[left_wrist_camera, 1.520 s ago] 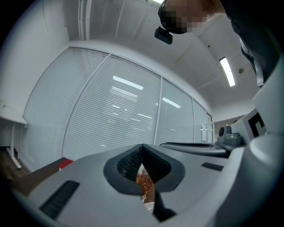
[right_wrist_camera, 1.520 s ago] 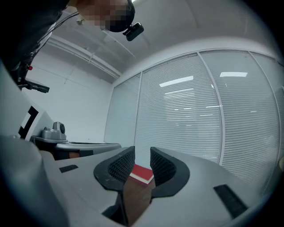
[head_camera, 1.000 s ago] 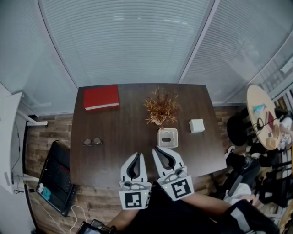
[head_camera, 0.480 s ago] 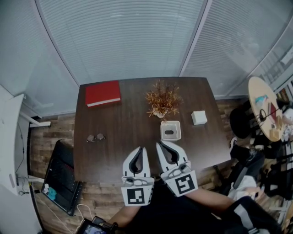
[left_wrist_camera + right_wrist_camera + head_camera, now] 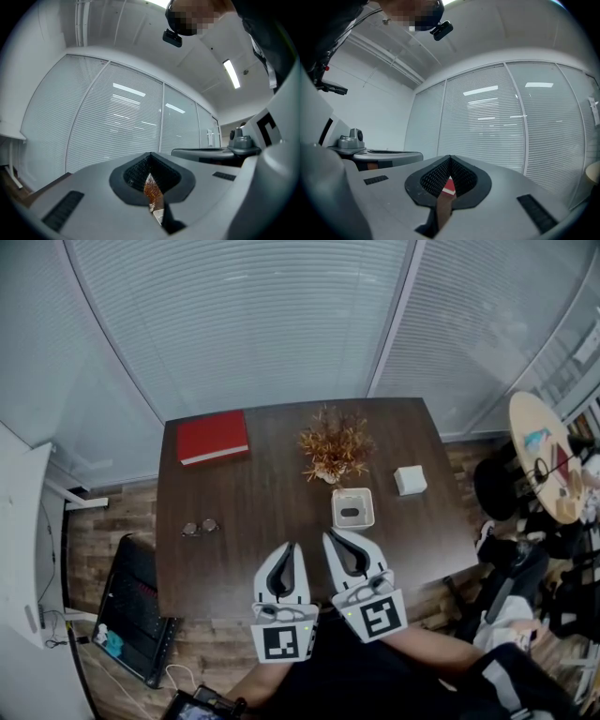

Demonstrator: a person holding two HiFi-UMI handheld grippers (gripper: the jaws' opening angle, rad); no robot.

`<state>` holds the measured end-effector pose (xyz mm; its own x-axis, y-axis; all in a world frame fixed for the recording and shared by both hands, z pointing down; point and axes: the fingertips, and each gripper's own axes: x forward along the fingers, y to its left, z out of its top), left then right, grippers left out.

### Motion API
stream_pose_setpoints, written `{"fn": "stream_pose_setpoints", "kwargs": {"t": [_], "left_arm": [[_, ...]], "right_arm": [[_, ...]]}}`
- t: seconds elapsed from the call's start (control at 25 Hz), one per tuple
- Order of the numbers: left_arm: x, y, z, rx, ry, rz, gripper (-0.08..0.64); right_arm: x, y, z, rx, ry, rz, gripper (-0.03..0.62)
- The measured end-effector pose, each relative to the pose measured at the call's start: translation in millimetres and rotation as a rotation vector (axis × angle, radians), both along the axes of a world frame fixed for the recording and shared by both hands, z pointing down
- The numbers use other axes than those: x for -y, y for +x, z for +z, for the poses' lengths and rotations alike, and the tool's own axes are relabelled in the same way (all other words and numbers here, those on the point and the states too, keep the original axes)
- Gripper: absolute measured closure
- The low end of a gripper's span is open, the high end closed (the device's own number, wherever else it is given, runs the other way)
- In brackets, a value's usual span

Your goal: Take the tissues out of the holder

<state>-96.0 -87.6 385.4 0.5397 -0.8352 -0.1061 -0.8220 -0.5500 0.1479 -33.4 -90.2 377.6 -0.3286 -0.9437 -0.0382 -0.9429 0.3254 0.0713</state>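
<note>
The tissue holder (image 5: pixel 352 509) is a white square box with a dark oval slot on top. It stands on the dark wooden table (image 5: pixel 253 512), just in front of a dried orange plant (image 5: pixel 333 448). No tissue shows sticking out of the slot. My left gripper (image 5: pixel 290 547) and right gripper (image 5: pixel 326 535) hover side by side over the table's near edge, both shut and empty. The right tip is nearest the holder, a short way in front of it and to its left. In the left gripper view the shut jaws (image 5: pixel 150 153) frame the plant (image 5: pixel 151 187). In the right gripper view the jaws (image 5: pixel 450 157) meet at the tip.
A red book (image 5: pixel 213 436) lies at the table's far left corner and a pair of glasses (image 5: pixel 201 527) at the left. A small white cube (image 5: pixel 410 480) sits right of the holder. A round side table (image 5: pixel 544 465) and dark chairs stand at the right; window blinds are behind.
The head view has shifted slightly, so the table sits a little differently in frame. Both grippers stay shut in nearly the same place near the table's front edge.
</note>
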Motion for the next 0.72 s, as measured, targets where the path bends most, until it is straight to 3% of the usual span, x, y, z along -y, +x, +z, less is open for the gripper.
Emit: {"fn": "stream_pose_setpoints", "kwargs": {"t": [0.72], "left_arm": [[-3.6,-12.8,1.6,0.001,0.002,-0.04,0.561]], "right_arm": [[-6.6,-15.7,2.2,-0.028,0.0,-0.057,0.583]]}}
